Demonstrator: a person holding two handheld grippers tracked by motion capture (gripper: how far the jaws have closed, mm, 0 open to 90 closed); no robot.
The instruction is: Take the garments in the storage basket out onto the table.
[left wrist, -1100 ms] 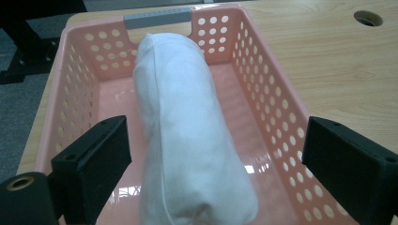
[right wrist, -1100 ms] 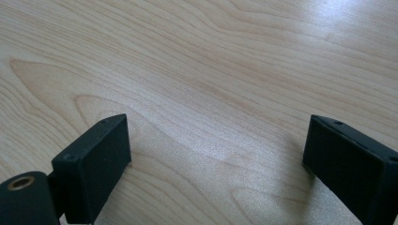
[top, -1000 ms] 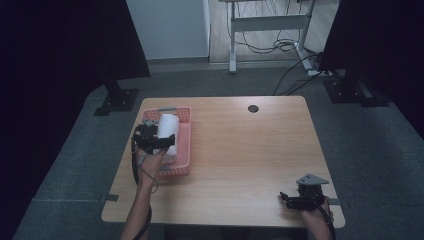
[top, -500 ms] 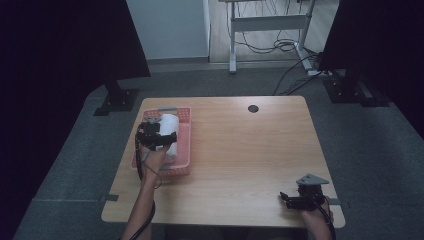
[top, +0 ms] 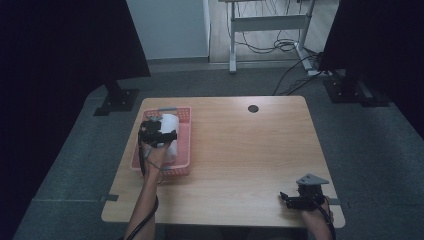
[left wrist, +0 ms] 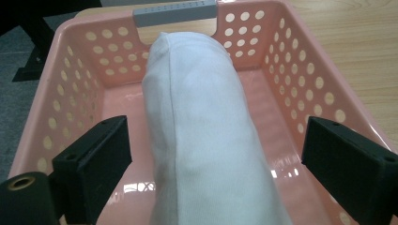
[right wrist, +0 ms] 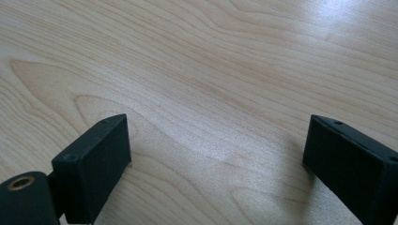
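Both hand-held grippers gape: left (left wrist: pixel 216 154) straddles the white roll (left wrist: pixel 206 136) untouched, right (right wrist: pixel 218 154) rests low over table (right wrist: pixel 211 70).

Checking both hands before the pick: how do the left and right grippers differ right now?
The left gripper hangs over the pink basket, jaws either side of the rolled white cloth without touching it; the right gripper has only bare table between its jaws. Both are wide open.

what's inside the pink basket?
One rolled white cloth lies lengthwise in the pink basket, between the open jaws of the left hand-held gripper. Bare pink floor shows beside it; whatever is under the roll is covered.
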